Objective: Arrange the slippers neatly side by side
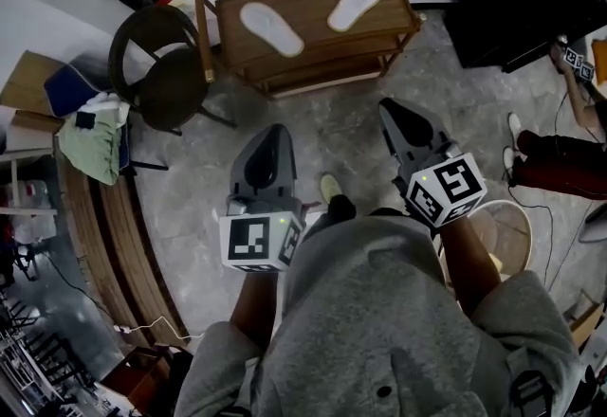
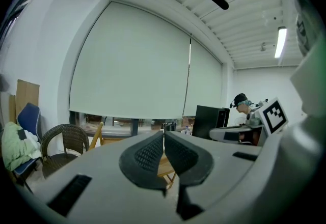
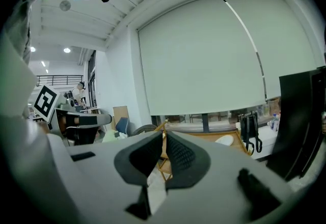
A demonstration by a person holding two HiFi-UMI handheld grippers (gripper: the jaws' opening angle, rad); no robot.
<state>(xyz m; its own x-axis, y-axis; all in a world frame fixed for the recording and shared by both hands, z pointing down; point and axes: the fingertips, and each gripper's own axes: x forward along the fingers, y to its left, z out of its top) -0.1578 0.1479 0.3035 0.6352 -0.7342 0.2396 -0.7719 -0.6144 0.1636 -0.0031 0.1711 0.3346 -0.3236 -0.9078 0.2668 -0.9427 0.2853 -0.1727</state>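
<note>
**Two white slippers on a wooden shelf, both tongs shut and empty.**
The left slipper (image 1: 271,28) and the right slipper (image 1: 357,3) lie well apart on the top board of the shelf (image 1: 318,60). They are splayed in a V, with their near ends closer together than their far ends. The left gripper (image 1: 277,129) and the right gripper (image 1: 388,106) are held above the floor, short of the shelf. Each has its jaws pressed together with nothing between them. A wicker chair (image 1: 156,69) stands just left of the shelf.
</note>
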